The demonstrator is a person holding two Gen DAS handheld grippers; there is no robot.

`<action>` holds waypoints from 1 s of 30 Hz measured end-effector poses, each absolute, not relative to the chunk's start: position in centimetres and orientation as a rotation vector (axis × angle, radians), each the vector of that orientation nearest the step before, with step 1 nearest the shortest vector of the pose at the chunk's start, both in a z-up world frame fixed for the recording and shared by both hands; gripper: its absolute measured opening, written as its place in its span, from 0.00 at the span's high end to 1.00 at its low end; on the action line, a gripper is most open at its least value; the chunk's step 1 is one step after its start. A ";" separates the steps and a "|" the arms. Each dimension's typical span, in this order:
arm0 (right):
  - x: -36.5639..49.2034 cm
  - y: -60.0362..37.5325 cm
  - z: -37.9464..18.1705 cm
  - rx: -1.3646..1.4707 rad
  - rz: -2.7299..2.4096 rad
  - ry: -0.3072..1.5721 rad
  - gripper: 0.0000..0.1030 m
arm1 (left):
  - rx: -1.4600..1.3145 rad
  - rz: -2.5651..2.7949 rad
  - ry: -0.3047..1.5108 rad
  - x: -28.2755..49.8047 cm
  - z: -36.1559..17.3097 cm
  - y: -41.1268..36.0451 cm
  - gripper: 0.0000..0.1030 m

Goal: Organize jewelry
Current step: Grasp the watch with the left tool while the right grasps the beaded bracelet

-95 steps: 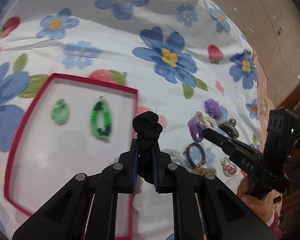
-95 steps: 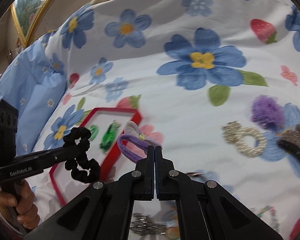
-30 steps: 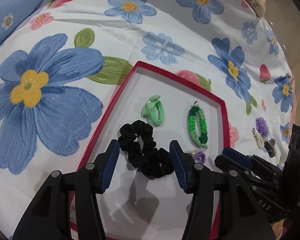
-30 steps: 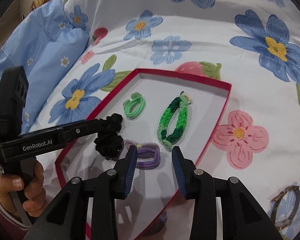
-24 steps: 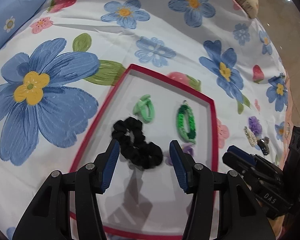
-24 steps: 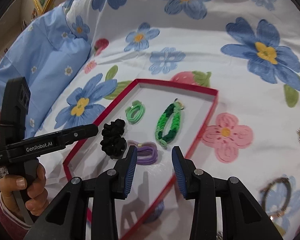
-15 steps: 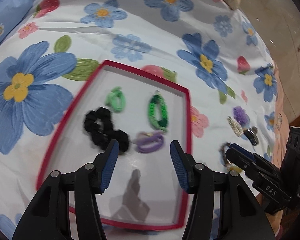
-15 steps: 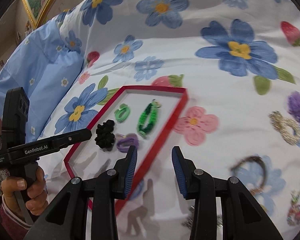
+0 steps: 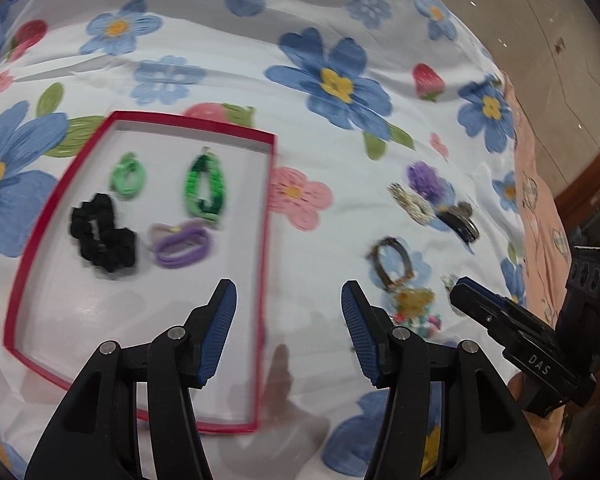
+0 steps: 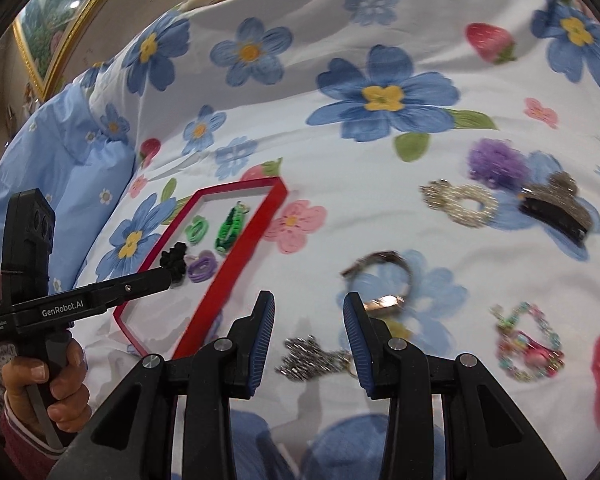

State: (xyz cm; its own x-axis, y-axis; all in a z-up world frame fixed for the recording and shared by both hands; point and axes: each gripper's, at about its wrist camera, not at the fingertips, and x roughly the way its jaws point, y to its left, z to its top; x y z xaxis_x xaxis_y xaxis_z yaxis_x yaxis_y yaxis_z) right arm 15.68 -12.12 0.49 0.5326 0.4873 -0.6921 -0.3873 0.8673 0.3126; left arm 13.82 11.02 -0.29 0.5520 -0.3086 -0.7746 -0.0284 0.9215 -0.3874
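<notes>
A red-rimmed tray (image 9: 266,216) (image 10: 236,256) lies on the floral bedsheet. In it are a black scrunchie (image 9: 102,238), a purple hair tie (image 9: 182,242), a light green tie (image 9: 128,178) and a green braided band (image 9: 205,189). My left gripper (image 9: 286,308) is open and empty, over the tray's right edge. My right gripper (image 10: 308,320) is open and empty above a silver chain piece (image 10: 304,358), close to a metal bangle (image 10: 382,280). Loose to the right lie a pearl ring (image 10: 462,204), a purple pom-pom (image 10: 496,162), a dark hair claw (image 10: 556,208) and a colourful bead bracelet (image 10: 526,344).
A light blue pillow (image 10: 60,184) lies left of the tray. The bed's edge and a shiny floor (image 9: 540,20) are at the right. A framed picture (image 10: 60,28) hangs on the far wall.
Both grippers let go of their hair ties in the tray, opened, and swung right, away from the tray toward the loose jewelry. The black scrunchie and purple tie now rest in the tray.
</notes>
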 end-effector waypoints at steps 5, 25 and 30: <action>14.5 -15.3 0.7 0.160 0.480 0.848 0.62 | -0.345 -0.216 0.992 14.0 -0.2 8.4 0.48; 14.1 -28.4 -0.9 0.272 0.231 0.858 0.62 | -0.247 -0.340 1.045 16.3 -0.4 0.0 0.48; 15.3 -28.8 -1.7 0.275 0.237 0.879 0.62 | -0.221 -0.323 1.053 18.3 -1.1 -1.2 0.48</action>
State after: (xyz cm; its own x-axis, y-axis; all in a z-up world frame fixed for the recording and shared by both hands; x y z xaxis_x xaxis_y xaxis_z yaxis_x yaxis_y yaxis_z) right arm 15.29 -28.84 -1.67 0.6162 0.3149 -0.7219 -0.0912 0.9390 0.3317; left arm 18.28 -1.24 -1.09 0.4546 -0.3640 -0.8129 0.1551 0.9311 -0.3302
